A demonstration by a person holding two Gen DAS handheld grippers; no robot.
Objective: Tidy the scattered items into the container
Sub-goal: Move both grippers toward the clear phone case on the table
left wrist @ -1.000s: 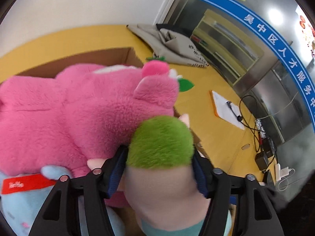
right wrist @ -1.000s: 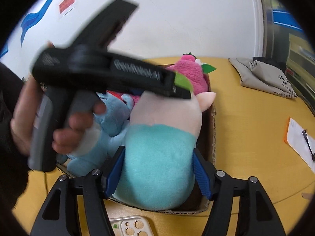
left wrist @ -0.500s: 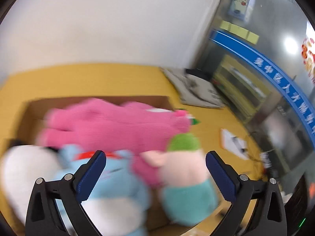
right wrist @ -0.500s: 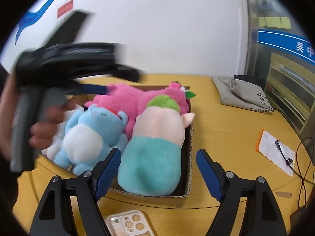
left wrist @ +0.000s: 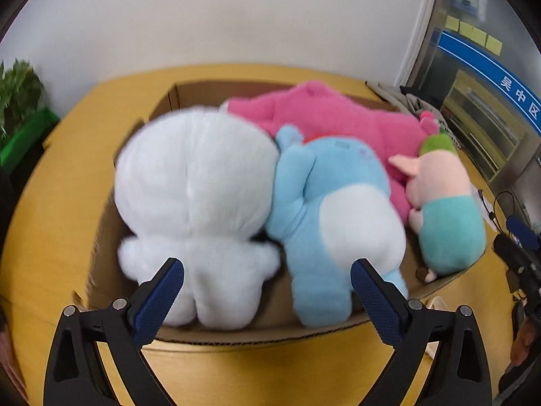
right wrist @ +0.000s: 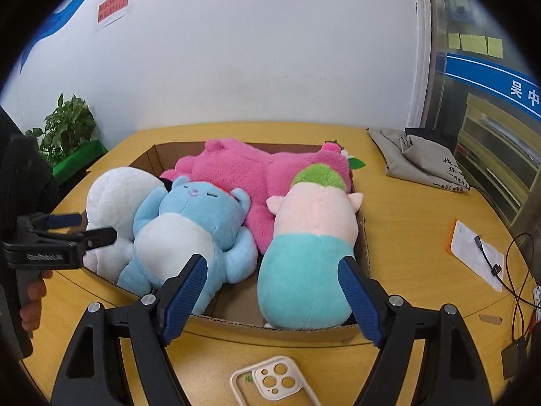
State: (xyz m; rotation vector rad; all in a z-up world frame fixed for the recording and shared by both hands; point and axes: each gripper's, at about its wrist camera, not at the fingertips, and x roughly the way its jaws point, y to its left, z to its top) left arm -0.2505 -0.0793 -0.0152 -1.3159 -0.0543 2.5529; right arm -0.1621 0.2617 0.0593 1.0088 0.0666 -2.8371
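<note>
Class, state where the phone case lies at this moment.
In the right wrist view, the phone case lies on the yellow table, outside the cardboard box, just in front of its near wall, below the open right gripper.

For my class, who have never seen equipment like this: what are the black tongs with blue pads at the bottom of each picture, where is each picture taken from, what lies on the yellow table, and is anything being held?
There is no robot here. A person holds a pair of hand-operated tongs in each hand, and each pair carries a wide-angle camera looking along its two fingers. One picture comes from the left tongs, the other from the right tongs; the right view also shows the left tongs from the side. Both pairs are open and hold nothing.

On the table stands a cardboard box holding four soft toys: a white plush, a blue bear, a pink plush and a pig plush with green hair. Outside the box lie a phone case, a grey cloth bag, and a paper with a cable.
</note>
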